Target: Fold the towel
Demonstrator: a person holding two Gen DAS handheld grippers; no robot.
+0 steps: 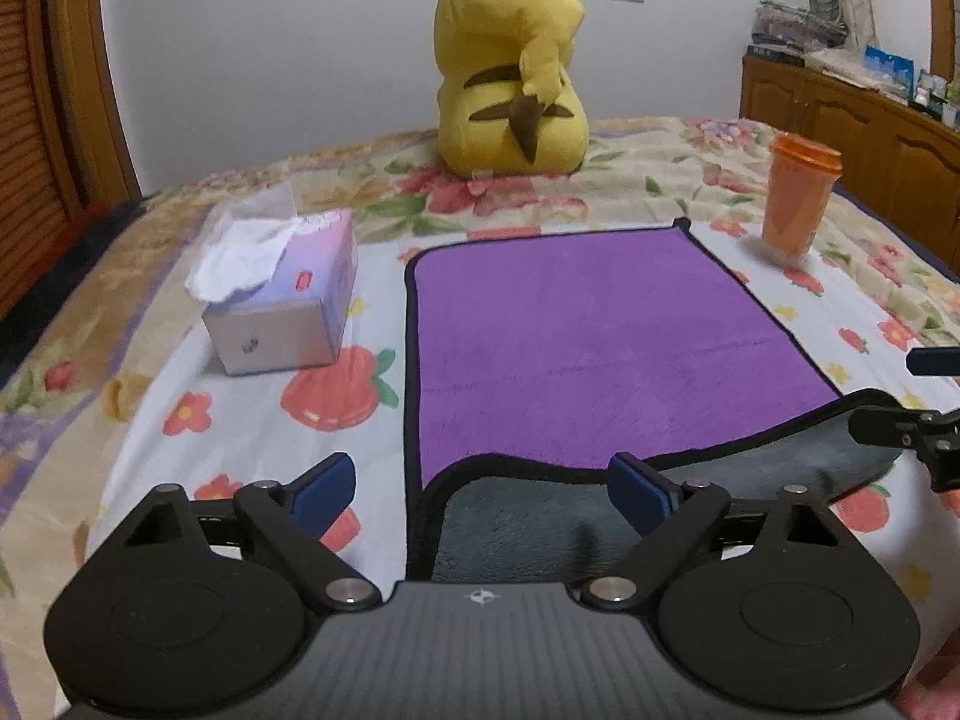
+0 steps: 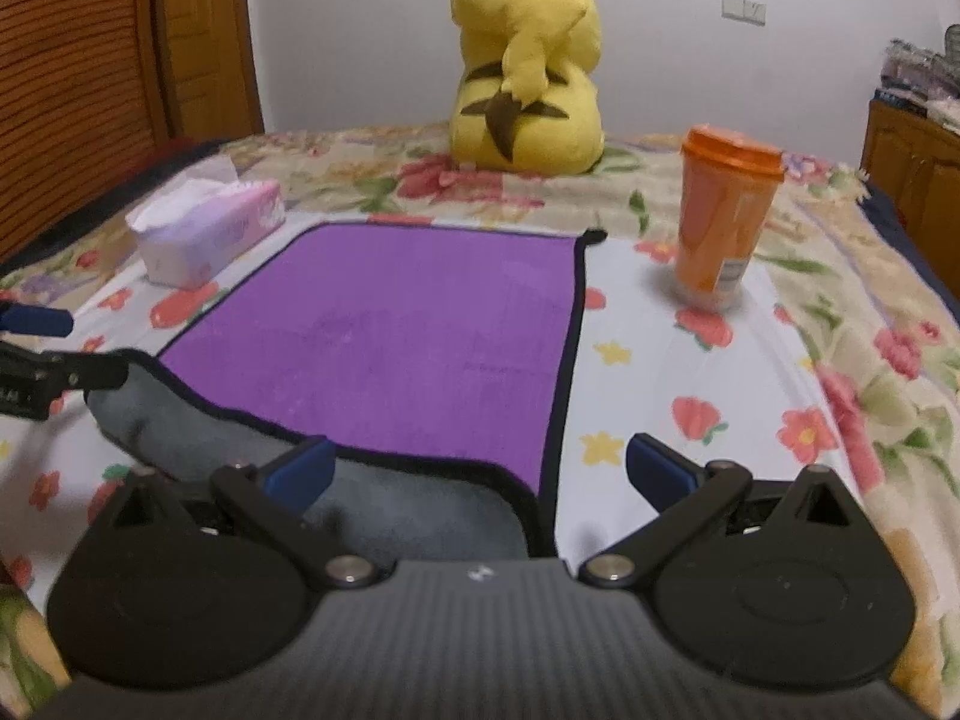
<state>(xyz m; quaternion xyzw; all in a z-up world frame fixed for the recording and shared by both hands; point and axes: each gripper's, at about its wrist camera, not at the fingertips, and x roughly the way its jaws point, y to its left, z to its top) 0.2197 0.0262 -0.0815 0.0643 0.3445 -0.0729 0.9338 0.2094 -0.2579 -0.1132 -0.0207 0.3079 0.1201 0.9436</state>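
A purple towel (image 1: 588, 336) with a black hem lies flat on the flowered bed; its near edge is turned over and shows the grey underside (image 1: 528, 522). It also shows in the right wrist view (image 2: 390, 348), grey flap (image 2: 408, 516) near. My left gripper (image 1: 480, 489) is open, its blue fingers straddling the towel's near left corner. My right gripper (image 2: 480, 471) is open, straddling the near right corner. Each gripper's fingers show at the edge of the other's view: the right gripper (image 1: 924, 396), the left gripper (image 2: 42, 354).
A tissue box (image 1: 282, 294) stands left of the towel. An orange cup (image 2: 720, 222) stands to its right. A yellow plush (image 1: 510, 60) sits at the far side of the bed. A wooden cabinet (image 1: 852, 120) is at the far right.
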